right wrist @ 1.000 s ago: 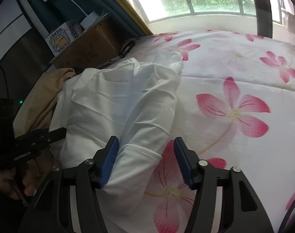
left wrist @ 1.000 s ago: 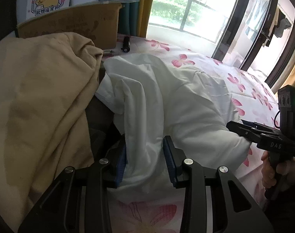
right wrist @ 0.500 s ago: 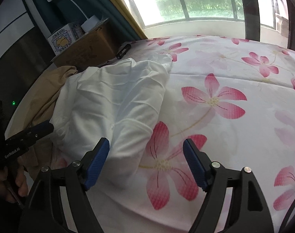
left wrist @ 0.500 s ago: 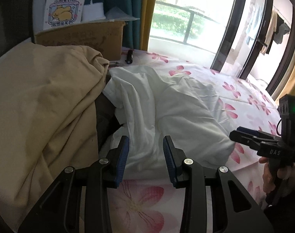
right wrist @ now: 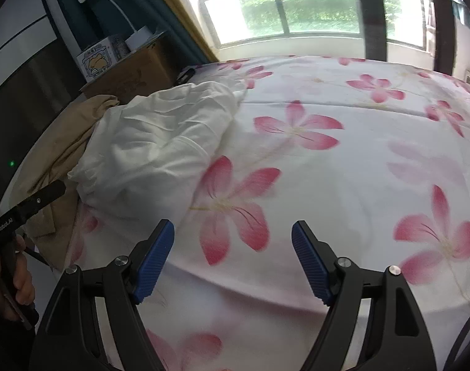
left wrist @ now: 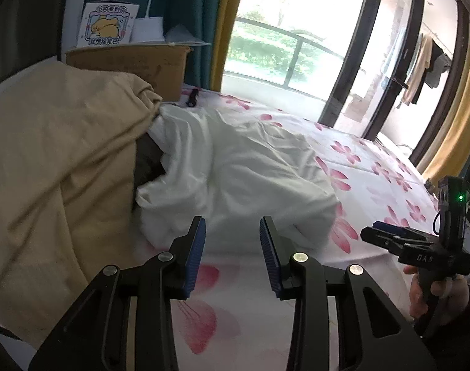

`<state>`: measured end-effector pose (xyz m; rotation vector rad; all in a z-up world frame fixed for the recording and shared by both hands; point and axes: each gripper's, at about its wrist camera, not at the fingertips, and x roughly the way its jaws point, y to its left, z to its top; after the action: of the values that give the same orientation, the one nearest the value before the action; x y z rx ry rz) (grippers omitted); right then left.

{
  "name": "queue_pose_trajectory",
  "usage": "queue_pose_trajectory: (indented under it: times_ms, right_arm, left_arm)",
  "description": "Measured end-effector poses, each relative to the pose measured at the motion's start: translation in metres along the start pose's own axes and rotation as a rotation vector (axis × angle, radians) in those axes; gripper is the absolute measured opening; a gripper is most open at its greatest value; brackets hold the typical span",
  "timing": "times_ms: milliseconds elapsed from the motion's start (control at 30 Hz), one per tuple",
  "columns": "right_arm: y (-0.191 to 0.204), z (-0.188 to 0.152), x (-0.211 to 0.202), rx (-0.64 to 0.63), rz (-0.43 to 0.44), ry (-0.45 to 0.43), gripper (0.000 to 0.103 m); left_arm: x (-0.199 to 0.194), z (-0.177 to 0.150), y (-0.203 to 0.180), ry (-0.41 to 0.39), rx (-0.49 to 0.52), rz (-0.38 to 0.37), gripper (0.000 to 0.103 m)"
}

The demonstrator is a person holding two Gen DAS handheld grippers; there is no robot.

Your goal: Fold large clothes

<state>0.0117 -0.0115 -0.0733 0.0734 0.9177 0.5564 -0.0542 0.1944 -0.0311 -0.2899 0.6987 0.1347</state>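
On the bed [right wrist: 343, 160], with the white garment [left wrist: 235, 170] bunched at eleven o'clock of the right tool [right wrist: 233, 255] and both tools spread and empty, the left tool [left wrist: 231, 247] should reach to twelve o'clock, find a true hem, and pinch only one layer.
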Motion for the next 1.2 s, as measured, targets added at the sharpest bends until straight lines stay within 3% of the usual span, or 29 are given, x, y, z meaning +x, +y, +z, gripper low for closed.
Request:
queue_pose_trajectory:
  times_ms: [300,733,900,1000,1200]
  right_arm:
    - [-0.025,-0.023,-0.03,0.03,-0.052,-0.033,0.078]
    - [-0.062,-0.043,-0.069,0.085,-0.126,-0.083,0.078]
    - [-0.075,-0.046,-0.082,0.101,-0.156,-0.1,0.078]
    - [-0.081,-0.048,-0.091,0.105,-0.18,-0.114,0.078]
    - [-0.094,-0.049,-0.111,0.111,-0.227,-0.153,0.078]
  left_arm:
    - [-0.001,-0.023,-0.031,0.017,0.029,-0.056,0.039]
    - [0.003,-0.03,-0.085,0.011,0.103,-0.105,0.039]
    - [0.004,-0.028,-0.107,-0.003,0.15,-0.062,0.039]
    - [0.002,-0.026,-0.116,-0.023,0.166,-0.062,0.057]
    - [-0.004,-0.019,-0.131,-0.059,0.19,-0.077,0.059]
